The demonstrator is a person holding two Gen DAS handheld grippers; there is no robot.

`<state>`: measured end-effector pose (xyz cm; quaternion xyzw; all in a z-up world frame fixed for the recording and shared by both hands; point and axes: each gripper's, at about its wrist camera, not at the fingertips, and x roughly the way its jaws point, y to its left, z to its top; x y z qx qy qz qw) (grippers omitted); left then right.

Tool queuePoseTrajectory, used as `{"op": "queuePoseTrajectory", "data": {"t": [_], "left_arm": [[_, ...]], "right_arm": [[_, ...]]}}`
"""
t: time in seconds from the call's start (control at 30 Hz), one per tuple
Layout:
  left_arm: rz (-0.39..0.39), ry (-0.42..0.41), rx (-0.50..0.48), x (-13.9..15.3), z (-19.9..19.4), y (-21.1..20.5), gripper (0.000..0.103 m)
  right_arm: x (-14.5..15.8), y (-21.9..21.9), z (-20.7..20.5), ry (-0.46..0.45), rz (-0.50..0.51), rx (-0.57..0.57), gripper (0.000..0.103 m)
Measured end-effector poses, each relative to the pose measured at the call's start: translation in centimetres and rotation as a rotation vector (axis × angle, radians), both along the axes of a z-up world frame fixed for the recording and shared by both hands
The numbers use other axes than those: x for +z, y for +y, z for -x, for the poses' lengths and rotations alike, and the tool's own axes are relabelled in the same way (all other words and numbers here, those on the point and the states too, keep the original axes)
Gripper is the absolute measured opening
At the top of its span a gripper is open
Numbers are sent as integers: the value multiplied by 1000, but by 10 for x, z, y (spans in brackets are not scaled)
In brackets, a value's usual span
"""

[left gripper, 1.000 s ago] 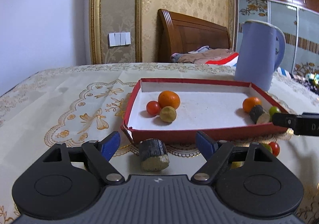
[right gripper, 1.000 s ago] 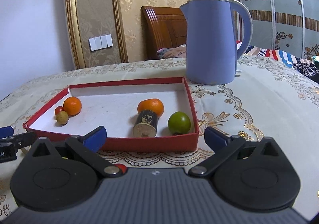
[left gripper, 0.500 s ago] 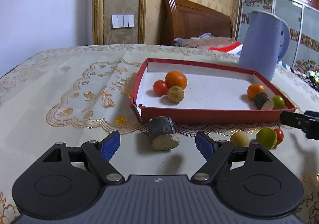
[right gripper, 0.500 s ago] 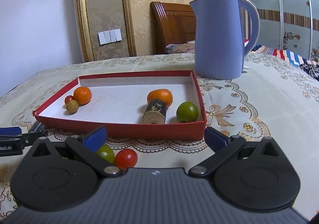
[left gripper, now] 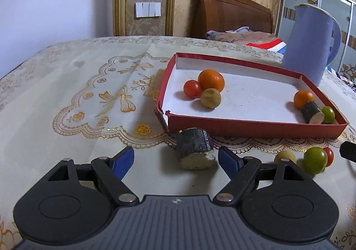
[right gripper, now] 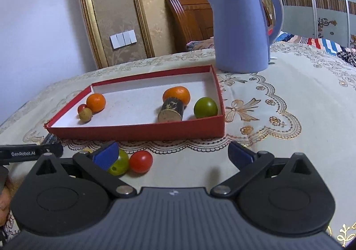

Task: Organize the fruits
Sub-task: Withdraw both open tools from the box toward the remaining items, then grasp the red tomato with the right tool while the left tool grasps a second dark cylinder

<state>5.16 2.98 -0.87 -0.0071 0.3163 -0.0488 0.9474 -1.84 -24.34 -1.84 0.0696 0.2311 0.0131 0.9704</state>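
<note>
A red shallow box [left gripper: 244, 126] [right gripper: 138, 132] holds two oranges, a red tomato [left gripper: 192, 88], a yellow-brown fruit [left gripper: 211, 98], a green fruit [right gripper: 205, 107] and a dark sugarcane piece [right gripper: 170, 110]. On the cloth in front lie another sugarcane piece [left gripper: 194, 149], a yellow fruit [left gripper: 284, 156], a green fruit [left gripper: 315, 160] [right gripper: 119, 163] and a red tomato [right gripper: 140, 161]. My left gripper [left gripper: 175, 159] is open and empty, with the loose sugarcane piece between its fingers. My right gripper [right gripper: 172, 153] is open and empty above the tomato.
A blue kettle [right gripper: 241, 25] [left gripper: 311, 41] stands behind the box's right end. The table has a cream embroidered cloth [left gripper: 77, 85]. A wooden headboard [left gripper: 231, 12] and a bed lie beyond the table. The left gripper's finger [right gripper: 29, 152] shows in the right wrist view.
Both grippers have risen and pulled back from the box. More of the cloth and the loose fruits in front of the box now show. Nothing was picked up.
</note>
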Motion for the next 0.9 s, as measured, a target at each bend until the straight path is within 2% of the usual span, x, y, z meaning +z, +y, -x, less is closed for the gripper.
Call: {"op": "queuePoseTrajectory", "data": {"t": [0.1, 0.2, 0.33, 0.5, 0.6, 0.8, 0.9], "left_arm": [[-32, 4, 0, -1, 0, -4, 83], [-30, 6, 0, -1, 0, -4, 83], [-31, 6, -1, -1, 0, -3, 83], [-35, 7, -1, -1, 0, -4, 83], [-40, 7, -2, -1, 0, -5, 83], [-39, 7, -2, -1, 0, -5, 84], [-37, 7, -2, -1, 0, -5, 84]], "right_arm": [[-1, -1, -2, 11, 2, -22, 103], [-2, 1, -5, 33, 25, -43, 103], [0, 15, 3, -16, 96, 10, 103], [0, 25, -4, 24, 151, 34, 103], [2, 31, 3, -16, 171, 70, 103], [5, 55, 18, -95, 290, 176, 103], [3, 56, 10, -35, 302, 143, 93]]}}
